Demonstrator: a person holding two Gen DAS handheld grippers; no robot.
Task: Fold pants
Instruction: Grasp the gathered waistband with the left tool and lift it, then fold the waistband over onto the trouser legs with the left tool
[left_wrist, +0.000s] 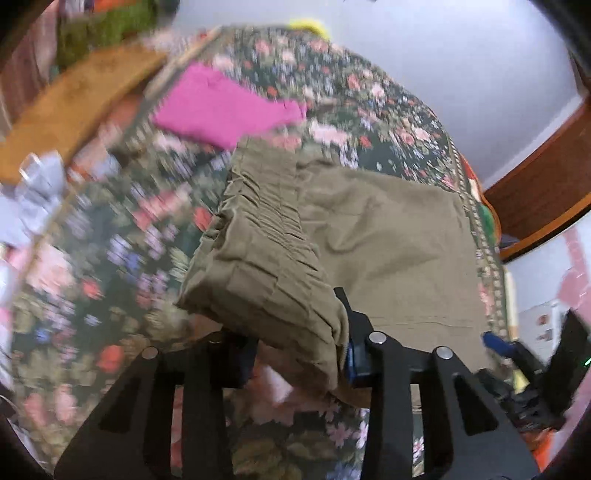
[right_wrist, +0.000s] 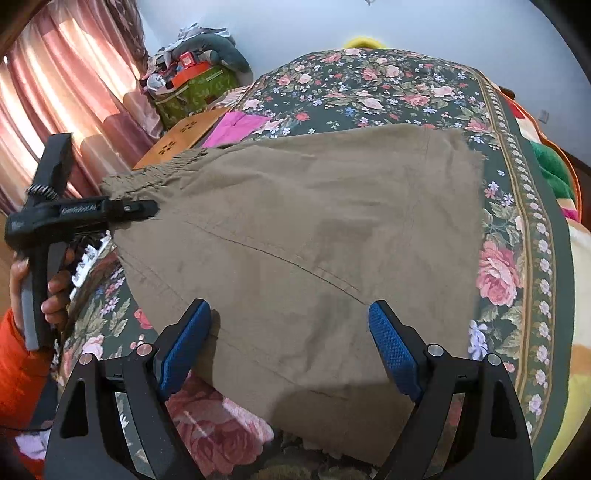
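**Khaki pants, fold under way**

While the floral bedspread (right_wrist: 369, 85) fills most of both views, the khaki pants (right_wrist: 295, 229) lie across its centre, already doubled into one broad panel; by my reading, at least one fold remains. Magenta garment (right_wrist: 236, 127): upper left of the right wrist view, apart. Left gripper (right_wrist: 147, 210): clamped on the gathered waistband (left_wrist: 266, 236), lifting it. Right gripper (right_wrist: 290, 328): spread wide over the near cloth, grasping nothing; contact uncertain.
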